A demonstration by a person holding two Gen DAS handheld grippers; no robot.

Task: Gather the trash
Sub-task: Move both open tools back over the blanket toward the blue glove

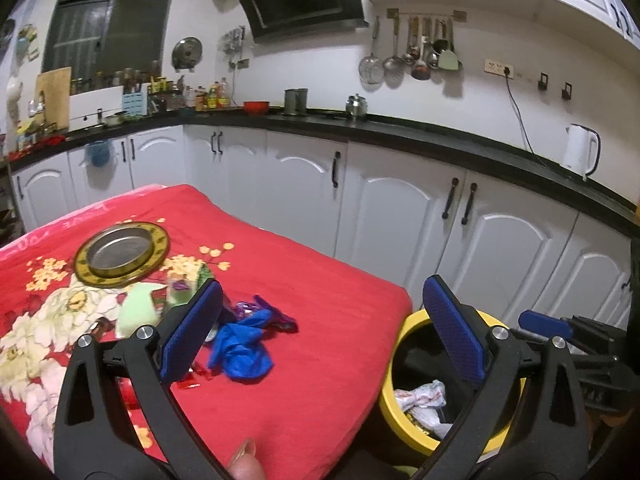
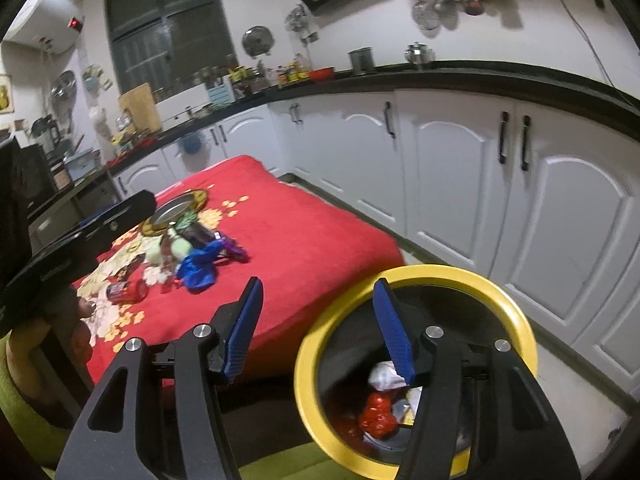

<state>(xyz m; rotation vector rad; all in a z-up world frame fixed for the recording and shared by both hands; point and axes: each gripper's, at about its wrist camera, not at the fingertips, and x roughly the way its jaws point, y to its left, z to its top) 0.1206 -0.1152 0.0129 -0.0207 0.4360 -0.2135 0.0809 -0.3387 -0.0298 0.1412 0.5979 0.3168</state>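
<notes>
A heap of trash lies on the red flowered tablecloth (image 1: 320, 320): a crumpled blue glove (image 1: 244, 344) (image 2: 198, 270), purple wrappers (image 1: 260, 308) (image 2: 232, 248), a pale green piece (image 1: 138, 308) and a red can (image 2: 126, 290). The yellow-rimmed bin (image 1: 394, 400) (image 2: 420, 272) stands on the floor at the table's near right corner. It holds crumpled white paper (image 1: 420, 396) (image 2: 384, 374) and a red wad (image 2: 376, 416). My left gripper (image 1: 322, 286) is open and holds nothing, hovering over the table edge near the heap. My right gripper (image 2: 318, 282) is open and holds nothing, above the bin's left rim.
A gold-rimmed metal plate (image 1: 120, 254) (image 2: 176, 212) sits beyond the heap. White cabinets (image 1: 400, 216) under a black counter (image 1: 440, 140) run behind, with a white kettle (image 1: 580, 152) on the counter. A strip of floor (image 2: 440, 252) separates table and cabinets. A thumb (image 1: 244, 460) shows below.
</notes>
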